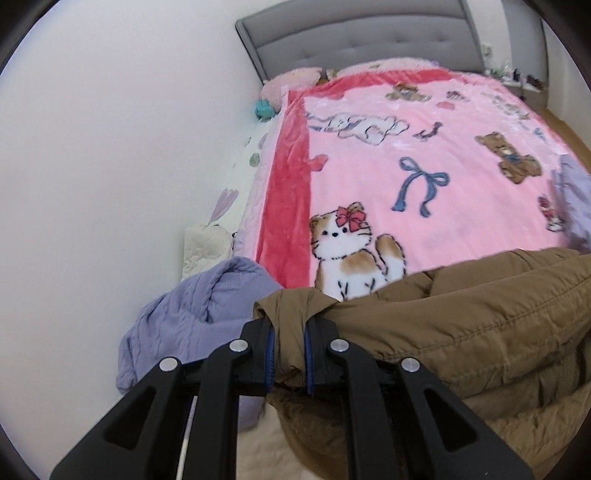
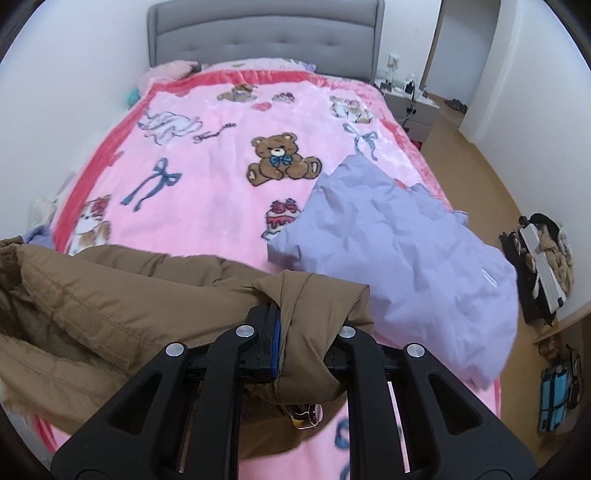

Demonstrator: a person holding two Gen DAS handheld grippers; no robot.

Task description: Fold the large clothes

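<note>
A brown padded jacket [image 1: 461, 317] hangs stretched between both grippers over the foot of a bed with a pink cartoon blanket [image 1: 424, 177]. My left gripper [image 1: 289, 332] is shut on one bunched edge of the jacket. In the right wrist view my right gripper [image 2: 301, 325] is shut on the other edge of the brown jacket [image 2: 122, 299], whose fabric drapes over the right finger. The jacket's pale lining shows at the lower left of that view.
A lilac knitted sweater [image 1: 192, 317] lies at the bed's near left corner. A lilac puffy garment [image 2: 399, 251] lies on the blanket's right side. A grey headboard [image 2: 266, 33] and nightstand [image 2: 410, 107] stand beyond. Bags [image 2: 543, 266] sit on the wooden floor at right.
</note>
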